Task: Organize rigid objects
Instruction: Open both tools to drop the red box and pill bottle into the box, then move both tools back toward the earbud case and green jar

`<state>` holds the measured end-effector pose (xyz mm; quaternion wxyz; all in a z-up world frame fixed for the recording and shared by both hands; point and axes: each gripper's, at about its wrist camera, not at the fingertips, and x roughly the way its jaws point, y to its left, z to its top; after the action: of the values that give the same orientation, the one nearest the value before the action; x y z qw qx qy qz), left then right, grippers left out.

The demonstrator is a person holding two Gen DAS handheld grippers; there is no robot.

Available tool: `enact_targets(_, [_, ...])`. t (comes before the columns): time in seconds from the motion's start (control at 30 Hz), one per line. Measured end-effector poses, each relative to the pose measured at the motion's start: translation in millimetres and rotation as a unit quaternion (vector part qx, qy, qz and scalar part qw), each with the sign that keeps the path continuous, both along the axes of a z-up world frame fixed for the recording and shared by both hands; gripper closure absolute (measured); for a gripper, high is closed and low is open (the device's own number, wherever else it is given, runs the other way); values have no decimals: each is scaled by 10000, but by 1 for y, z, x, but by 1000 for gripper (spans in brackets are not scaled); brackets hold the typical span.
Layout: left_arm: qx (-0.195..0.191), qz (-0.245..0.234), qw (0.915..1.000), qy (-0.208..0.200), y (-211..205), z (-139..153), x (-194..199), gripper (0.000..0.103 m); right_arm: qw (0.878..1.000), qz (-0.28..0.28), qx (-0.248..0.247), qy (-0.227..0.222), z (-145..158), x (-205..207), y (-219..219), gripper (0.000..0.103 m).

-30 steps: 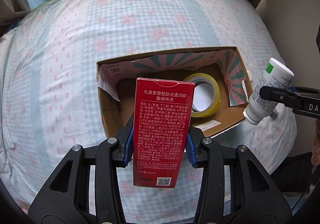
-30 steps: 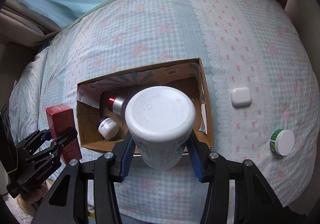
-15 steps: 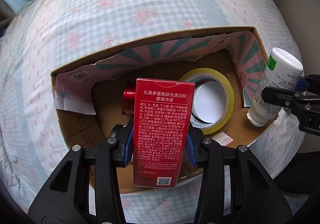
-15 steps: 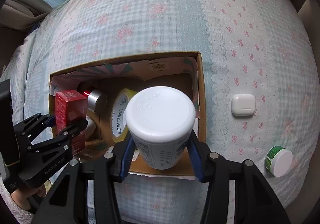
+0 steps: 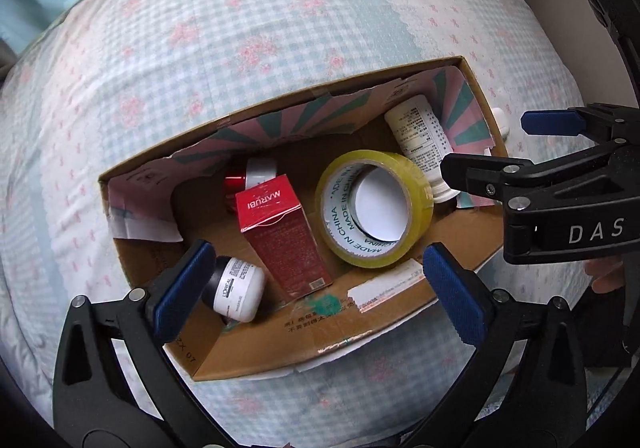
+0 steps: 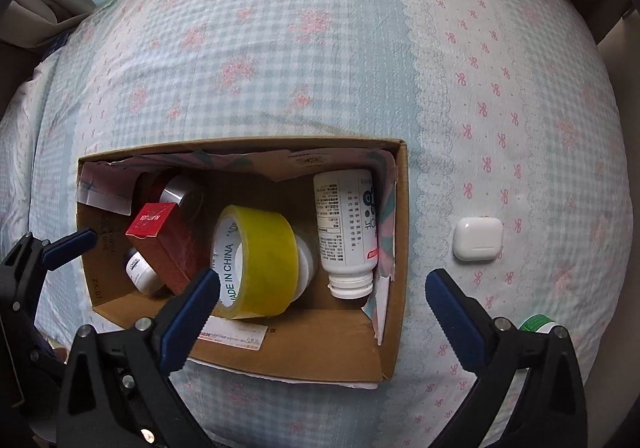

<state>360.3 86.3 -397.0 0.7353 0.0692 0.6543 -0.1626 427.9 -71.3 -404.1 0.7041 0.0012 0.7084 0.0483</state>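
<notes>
An open cardboard box (image 5: 304,332) (image 6: 304,344) lies on the bed. Inside it are a red carton (image 5: 280,232) (image 6: 164,244), a yellow tape roll (image 5: 376,208) (image 6: 256,252), a white bottle (image 5: 420,144) (image 6: 346,228) lying against the right wall, a small white jar (image 5: 236,288) (image 6: 140,272) and a red-and-silver jar (image 5: 248,180) (image 6: 176,188). My left gripper (image 5: 320,292) is open and empty above the box's near wall. My right gripper (image 6: 324,312) is open and empty over the box's near right corner; it also shows in the left wrist view (image 5: 516,144).
A white earbud case (image 6: 478,238) lies on the checked bedspread right of the box. A green-and-white round lid (image 6: 538,322) sits further right, partly behind my right finger. The bed edge curves away at right.
Both grippers have opened. The red carton has dropped from my left gripper into the box, and the white bottle from my right gripper lies inside by the right wall.
</notes>
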Motion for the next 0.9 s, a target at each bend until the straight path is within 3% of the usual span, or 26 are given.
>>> enact_targets(0.33, [-52, 489, 9986, -175, 28, 31, -19, 0, 9996, -139, 193, -172, 23, -19, 5, 1])
enact_targets(0.9, [2, 864, 9939, -689, 49, 99, -93, 0, 9959, -40, 550, -711, 103, -88, 19, 1])
